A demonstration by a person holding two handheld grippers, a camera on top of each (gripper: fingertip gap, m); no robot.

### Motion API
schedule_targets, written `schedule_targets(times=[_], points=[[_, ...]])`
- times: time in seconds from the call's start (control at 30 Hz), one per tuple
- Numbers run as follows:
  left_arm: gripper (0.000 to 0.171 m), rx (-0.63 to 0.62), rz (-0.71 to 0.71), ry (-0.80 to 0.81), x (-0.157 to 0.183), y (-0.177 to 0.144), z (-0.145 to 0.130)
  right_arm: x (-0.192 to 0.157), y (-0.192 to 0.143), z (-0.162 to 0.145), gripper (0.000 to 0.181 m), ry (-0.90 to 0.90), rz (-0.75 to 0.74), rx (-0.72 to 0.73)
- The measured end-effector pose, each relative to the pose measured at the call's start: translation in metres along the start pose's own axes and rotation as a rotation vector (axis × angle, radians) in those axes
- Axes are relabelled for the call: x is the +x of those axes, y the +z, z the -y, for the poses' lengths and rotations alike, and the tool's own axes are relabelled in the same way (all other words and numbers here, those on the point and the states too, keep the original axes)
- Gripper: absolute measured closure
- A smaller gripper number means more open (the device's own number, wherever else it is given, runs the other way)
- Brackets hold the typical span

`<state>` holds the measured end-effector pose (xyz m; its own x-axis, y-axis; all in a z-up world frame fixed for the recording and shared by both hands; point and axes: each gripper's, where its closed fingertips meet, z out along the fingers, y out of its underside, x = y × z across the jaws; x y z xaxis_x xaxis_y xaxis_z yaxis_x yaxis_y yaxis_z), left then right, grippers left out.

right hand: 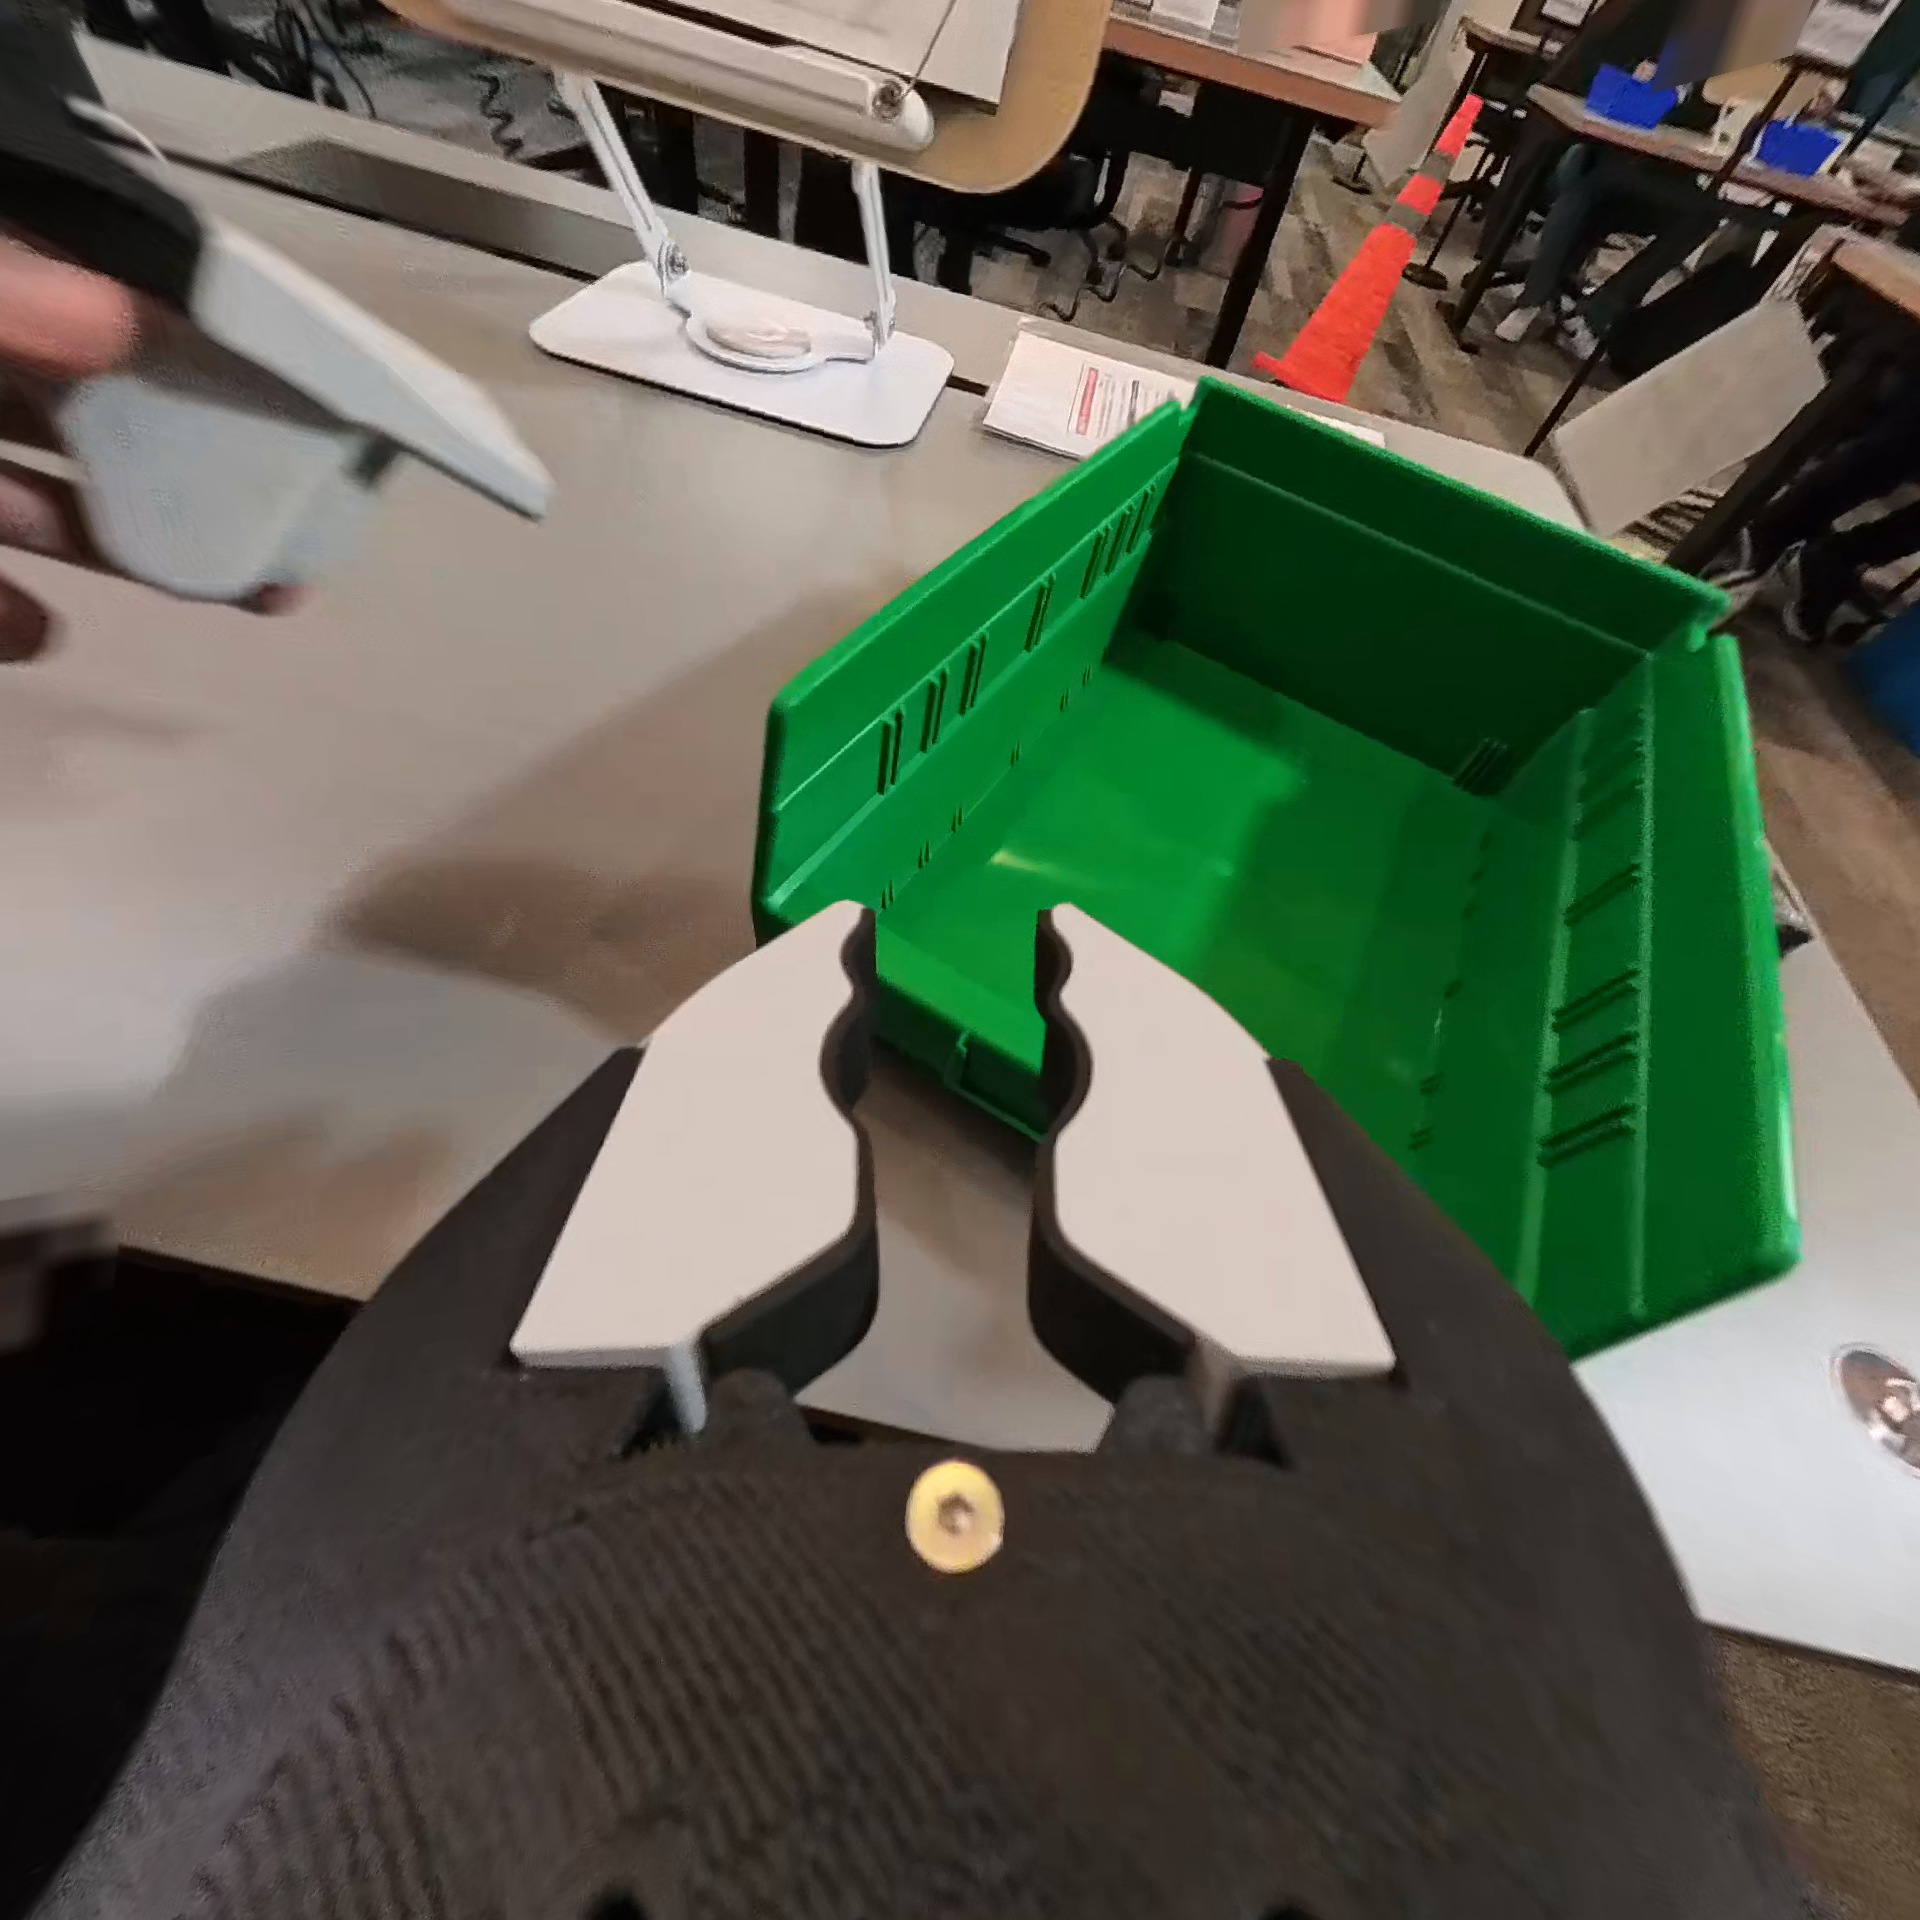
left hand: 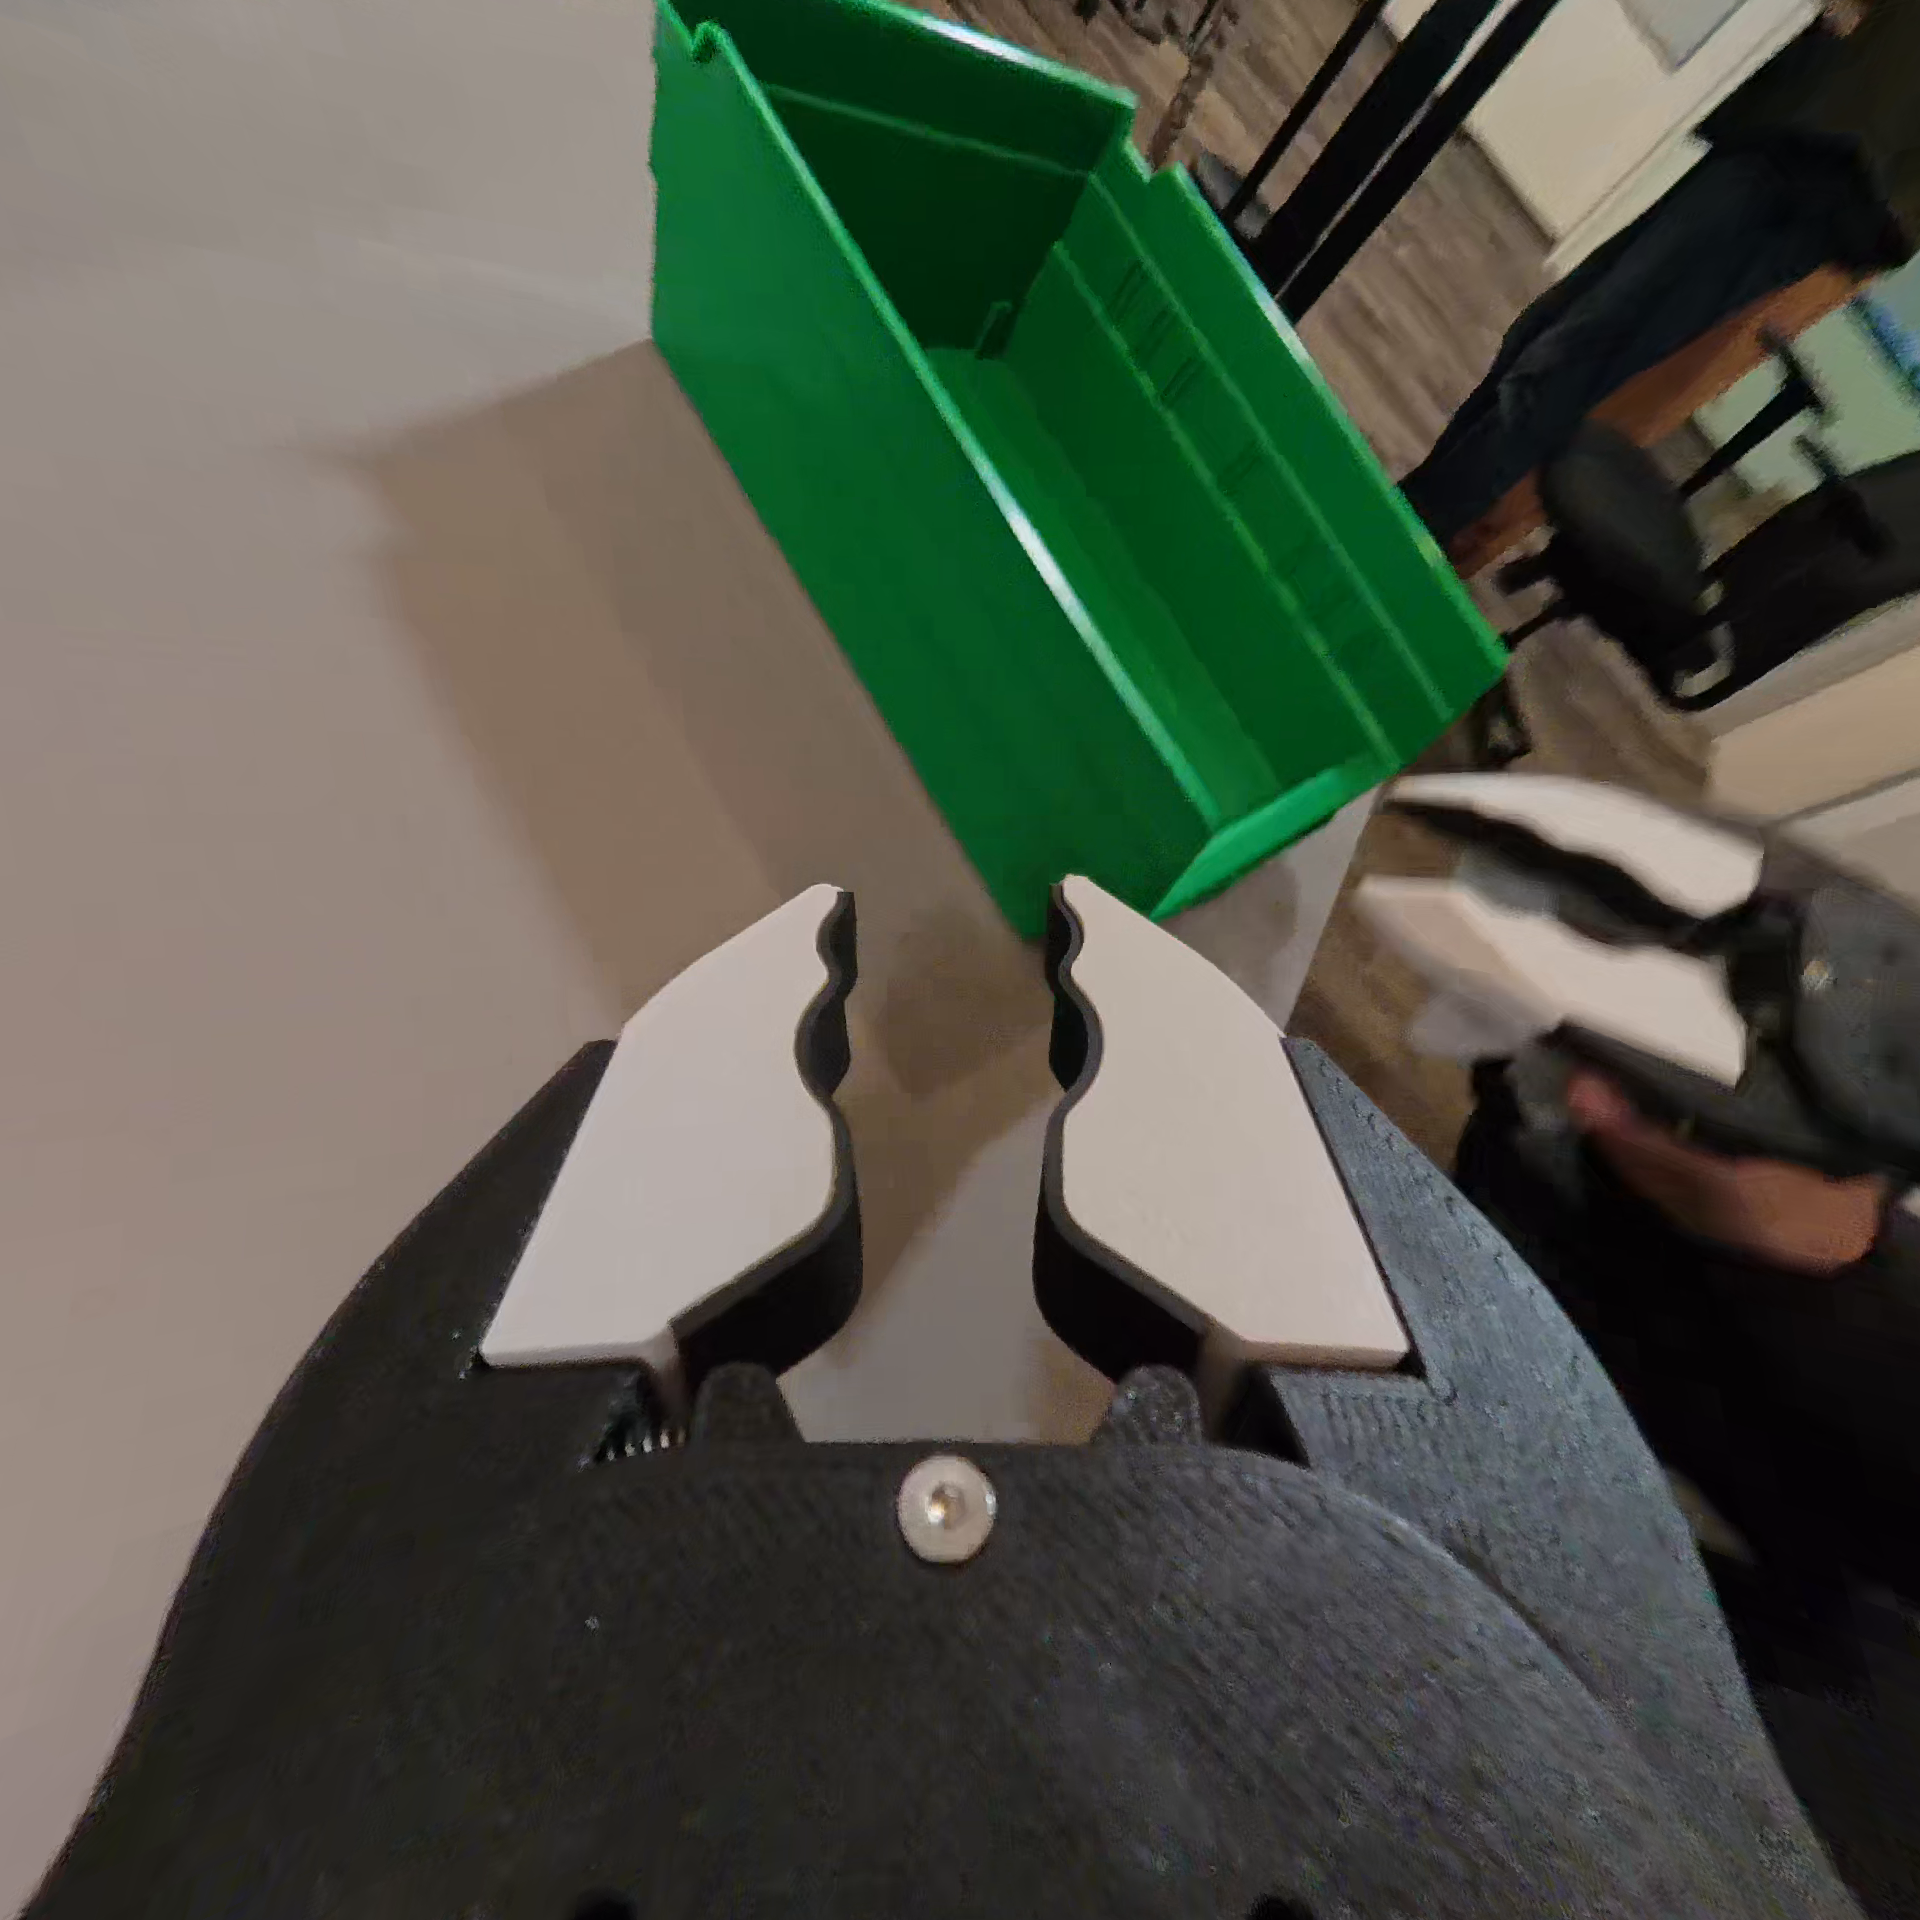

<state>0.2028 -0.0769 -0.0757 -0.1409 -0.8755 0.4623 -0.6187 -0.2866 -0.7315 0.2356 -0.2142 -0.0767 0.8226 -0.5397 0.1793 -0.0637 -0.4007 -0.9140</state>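
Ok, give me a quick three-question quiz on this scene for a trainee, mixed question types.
1. True or false: the green storage bin has parts inside it.
2. Which is closest to the bin's low front lip: A) the left gripper, B) the right gripper, C) the orange traffic cone?
3. Fill in: behind the bin, on the grey table, stands a white ____.

Key:
1. False; it is empty.
2. B; its jaws are open, either side of the lip.
3. Stand; a base with two struts.
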Motion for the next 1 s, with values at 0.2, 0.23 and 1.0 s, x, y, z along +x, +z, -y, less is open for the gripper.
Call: schedule_targets(times=[0.2, 0.23, 1.0], points=[[0.137, -0.038, 0.224, 0.17, -0.055, -0.066, -0.056, 0.078, -0.014, 0.029, 0.149, -0.086, -0.352, 0.088], [0.148, 0.0, 0.298, 0.174, -0.072, -0.078, -0.059, 0.099, -0.02, 0.029, 0.149, -0.058, -0.41, 0.087], [0.163, 0.143, 0.19, -0.022, -0.097, -0.096, -0.06, 0.204, 0.019, -0.074, 0.178, 0.335, -0.219, -0.145]])
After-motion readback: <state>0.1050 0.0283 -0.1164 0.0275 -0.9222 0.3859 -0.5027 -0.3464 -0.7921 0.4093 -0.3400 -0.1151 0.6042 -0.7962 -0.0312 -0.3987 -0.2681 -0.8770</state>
